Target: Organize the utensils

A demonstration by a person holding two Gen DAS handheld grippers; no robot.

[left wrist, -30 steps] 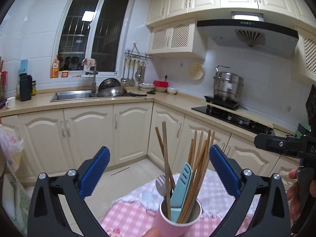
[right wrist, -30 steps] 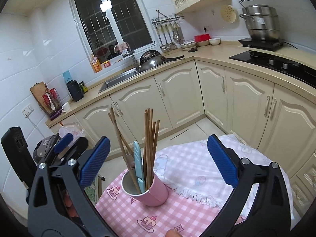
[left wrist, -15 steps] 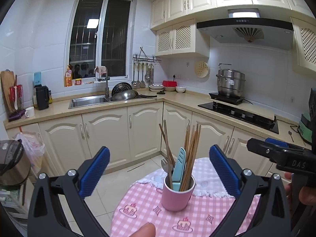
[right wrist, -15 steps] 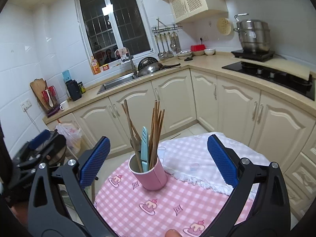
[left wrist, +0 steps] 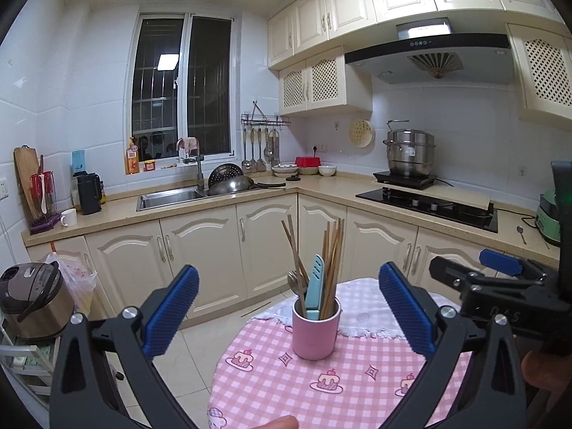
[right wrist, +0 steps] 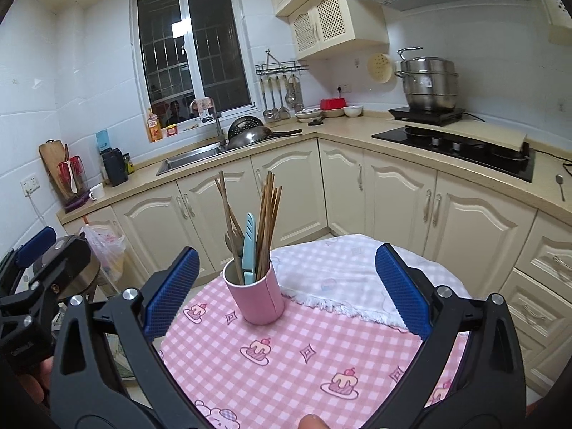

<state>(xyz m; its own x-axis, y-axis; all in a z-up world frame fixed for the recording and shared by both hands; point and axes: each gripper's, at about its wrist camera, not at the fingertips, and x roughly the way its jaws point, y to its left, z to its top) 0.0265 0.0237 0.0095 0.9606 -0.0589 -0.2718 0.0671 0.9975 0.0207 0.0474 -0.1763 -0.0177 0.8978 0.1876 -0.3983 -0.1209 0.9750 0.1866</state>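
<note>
While both grippers — left gripper point(left wrist: 286, 316), right gripper point(right wrist: 284, 295) — gape wide, holding nothing, pink cup point(left wrist: 315, 332) stands mid-table, far of table's point(right wrist: 286, 368) near edge.

One pink cup point(left wrist: 315, 332); one blue knife point(left wrist: 315, 291); one fork point(left wrist: 295, 281).
</note>
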